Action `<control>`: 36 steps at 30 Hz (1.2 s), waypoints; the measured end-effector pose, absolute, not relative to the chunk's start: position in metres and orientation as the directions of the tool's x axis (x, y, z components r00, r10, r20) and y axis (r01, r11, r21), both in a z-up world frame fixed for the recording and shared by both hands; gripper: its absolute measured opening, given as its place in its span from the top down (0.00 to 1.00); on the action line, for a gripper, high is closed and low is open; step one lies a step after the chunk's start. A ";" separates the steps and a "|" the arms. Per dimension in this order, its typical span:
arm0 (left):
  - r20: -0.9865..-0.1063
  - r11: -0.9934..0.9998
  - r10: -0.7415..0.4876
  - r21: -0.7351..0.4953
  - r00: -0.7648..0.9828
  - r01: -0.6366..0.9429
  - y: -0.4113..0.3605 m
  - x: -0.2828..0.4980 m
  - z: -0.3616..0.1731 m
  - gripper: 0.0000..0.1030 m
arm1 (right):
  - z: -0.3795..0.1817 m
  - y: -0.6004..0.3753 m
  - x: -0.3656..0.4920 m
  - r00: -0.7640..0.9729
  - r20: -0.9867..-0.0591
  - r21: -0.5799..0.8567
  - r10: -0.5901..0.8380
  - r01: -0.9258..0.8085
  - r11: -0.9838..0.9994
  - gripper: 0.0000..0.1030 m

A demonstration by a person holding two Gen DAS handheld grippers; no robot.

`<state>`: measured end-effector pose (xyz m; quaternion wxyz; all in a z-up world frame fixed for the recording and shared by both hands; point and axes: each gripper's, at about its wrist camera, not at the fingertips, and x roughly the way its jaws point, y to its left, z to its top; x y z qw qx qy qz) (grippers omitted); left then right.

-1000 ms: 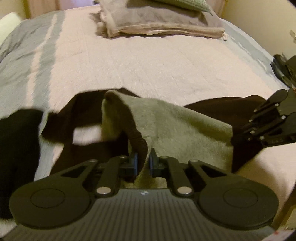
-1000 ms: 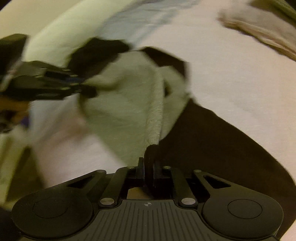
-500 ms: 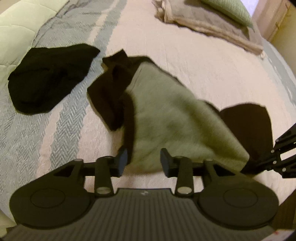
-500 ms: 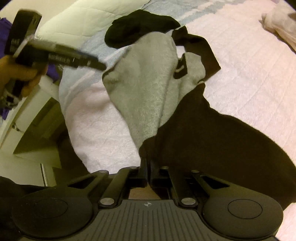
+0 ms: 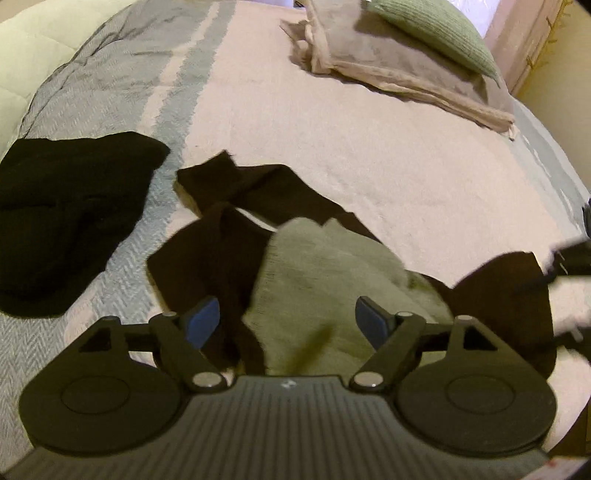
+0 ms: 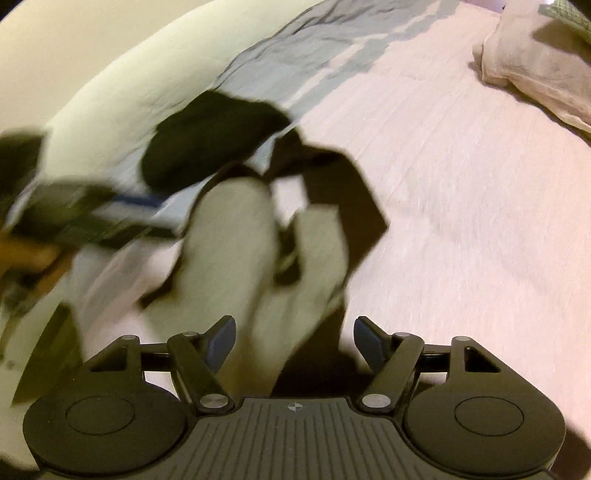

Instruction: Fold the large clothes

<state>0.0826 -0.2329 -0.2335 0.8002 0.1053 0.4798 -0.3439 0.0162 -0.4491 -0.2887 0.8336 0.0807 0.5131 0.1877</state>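
A large garment, dark brown outside with a grey fleece lining, lies crumpled on the bed just ahead of my left gripper. That gripper is open with nothing between its blue-padded fingers. In the right wrist view the same garment spreads in front of my right gripper, which is also open and holds nothing. The right gripper shows as a blur at the right edge of the left wrist view. The left gripper, held by a hand, is blurred at the left of the right wrist view.
A separate black garment lies on the grey stripe of the bedspread, left of the big garment. A folded beige blanket with a green pillow sits at the far end. The bed's edge is at the left.
Both grippers were shut on the garment's edge a second ago. The left let go first, then the right, and the garment has dropped onto the bed.
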 end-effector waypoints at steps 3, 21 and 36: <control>-0.839 0.763 -0.434 -0.150 0.328 0.628 -0.209 0.094 -0.243 0.25 | -0.331 -0.447 0.070 0.390 -0.832 0.362 0.396 -0.161 0.918 0.34; -0.884 0.660 -0.394 -0.082 0.251 0.747 -0.231 0.176 -0.289 0.97 | -0.161 -0.585 -0.028 0.717 -0.693 0.175 -0.072 0.265 0.948 0.93; -0.704 0.624 -0.550 0.013 0.450 0.782 -0.361 0.157 -0.134 1.00 | -0.050 -0.819 -0.179 0.740 -0.501 0.180 -0.448 0.596 0.783 0.97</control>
